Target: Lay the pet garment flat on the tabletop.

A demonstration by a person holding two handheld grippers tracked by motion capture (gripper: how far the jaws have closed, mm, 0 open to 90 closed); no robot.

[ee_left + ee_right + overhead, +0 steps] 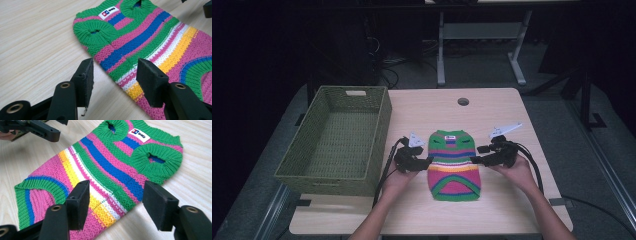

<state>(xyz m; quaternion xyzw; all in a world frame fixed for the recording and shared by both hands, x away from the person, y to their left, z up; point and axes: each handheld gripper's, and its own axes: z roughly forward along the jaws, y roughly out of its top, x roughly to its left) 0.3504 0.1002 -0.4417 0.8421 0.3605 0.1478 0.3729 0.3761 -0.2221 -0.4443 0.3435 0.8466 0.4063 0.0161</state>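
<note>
Nearby, a green basket (337, 142) flanks the striped sweater (454, 165).

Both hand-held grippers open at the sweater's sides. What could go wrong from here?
1. The striped sweater lies flat on the table, so the left hand-held gripper or the right hand-held gripper may pinch only the top knit layer.
2. Uneven grips could skew any fold or lift.
3. The green basket stands close beside the left hand; a sideways swing might bump it.

Sweater (140, 42) neck label (108, 12): lettering unreadable (too small).
</note>
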